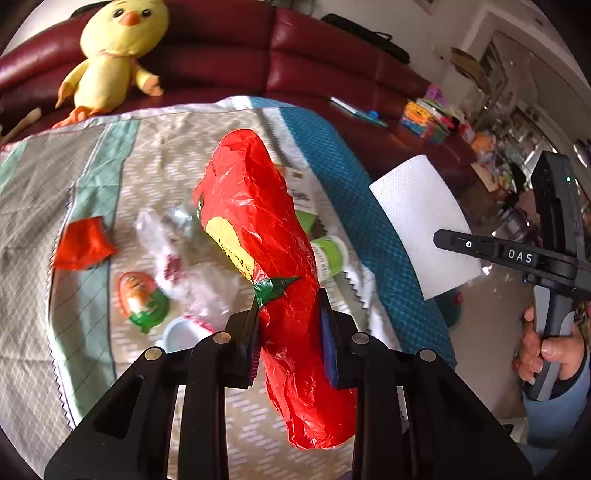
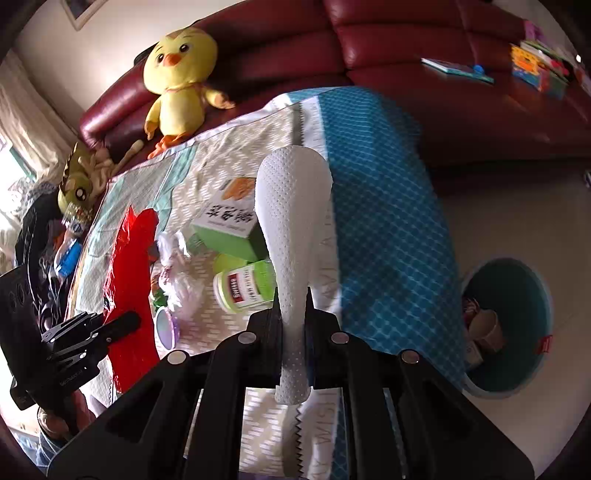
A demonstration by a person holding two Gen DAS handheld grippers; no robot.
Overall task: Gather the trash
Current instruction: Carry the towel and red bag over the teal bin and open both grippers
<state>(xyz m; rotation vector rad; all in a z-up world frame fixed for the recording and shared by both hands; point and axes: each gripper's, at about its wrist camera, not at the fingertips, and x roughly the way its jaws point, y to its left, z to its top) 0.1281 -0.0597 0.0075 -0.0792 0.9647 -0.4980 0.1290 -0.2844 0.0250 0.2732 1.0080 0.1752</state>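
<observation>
My left gripper (image 1: 290,310) is shut on a crinkled red plastic bag (image 1: 258,221) and holds it above the table; the bag also shows in the right wrist view (image 2: 129,280). My right gripper (image 2: 291,302) is shut on a white embossed paper towel (image 2: 291,206), held above the table's right side; the towel also shows in the left wrist view (image 1: 424,221). On the table lie a clear plastic wrapper (image 1: 173,258), a red scrap (image 1: 81,243), an orange-green egg-shaped wrapper (image 1: 142,299), a green-white bottle (image 2: 243,288) and a green-white box (image 2: 229,225).
A teal bin (image 2: 517,321) with paper cups inside stands on the floor to the right of the table. A patterned cloth (image 1: 55,177) covers the table. A dark red sofa (image 2: 406,33) with a yellow chick plush (image 2: 181,81) lies behind. A round lid (image 2: 166,325) sits near the front.
</observation>
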